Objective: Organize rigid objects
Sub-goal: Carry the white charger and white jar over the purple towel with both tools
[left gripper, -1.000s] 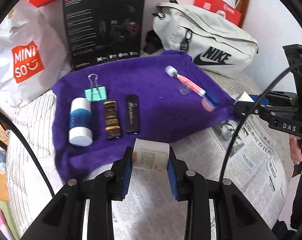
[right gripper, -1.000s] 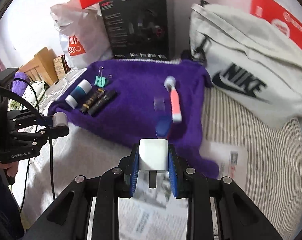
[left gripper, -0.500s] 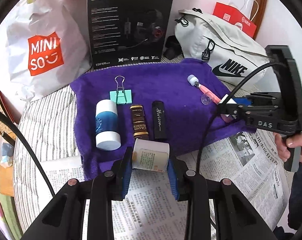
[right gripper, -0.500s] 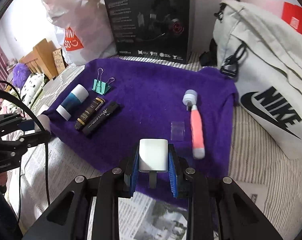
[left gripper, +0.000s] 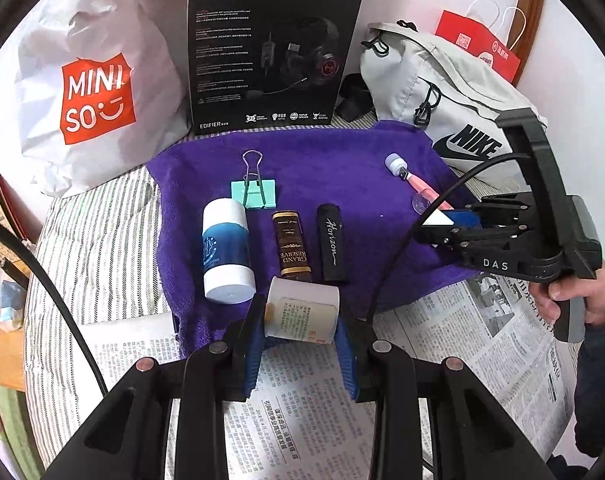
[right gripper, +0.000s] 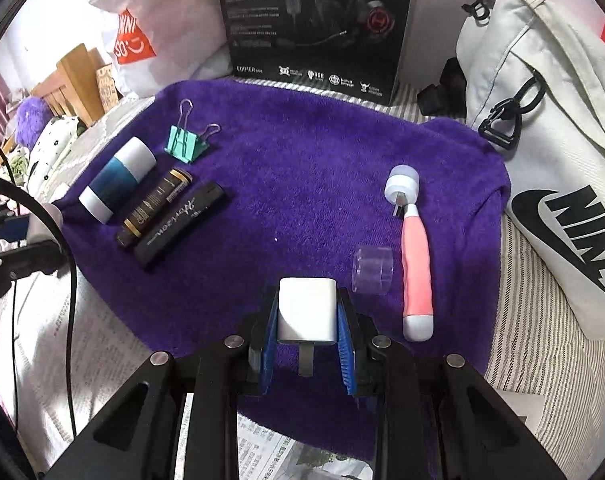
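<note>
1. my left gripper (left gripper: 300, 322) is clamped on a small white cylindrical bottle with a printed paper label (left gripper: 301, 311), held over the near edge of the fuzzy purple towel (left gripper: 354, 184).
2. my right gripper (right gripper: 307, 322) pinches a smooth white rounded-square charger plug (right gripper: 306, 309) above that towel.
3. only the right view shows the clear plastic cap (right gripper: 373, 269) as a short tube beside the pink-handled brush (right gripper: 413, 256).
4. only the left view shows the crinkled newsprint (left gripper: 302, 420) under my fingers.

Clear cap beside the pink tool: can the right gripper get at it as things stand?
Probably not yet. The right gripper is shut on a white charger, so its jaws are full, though the clear cap lies unobstructed on the purple towel.
</note>
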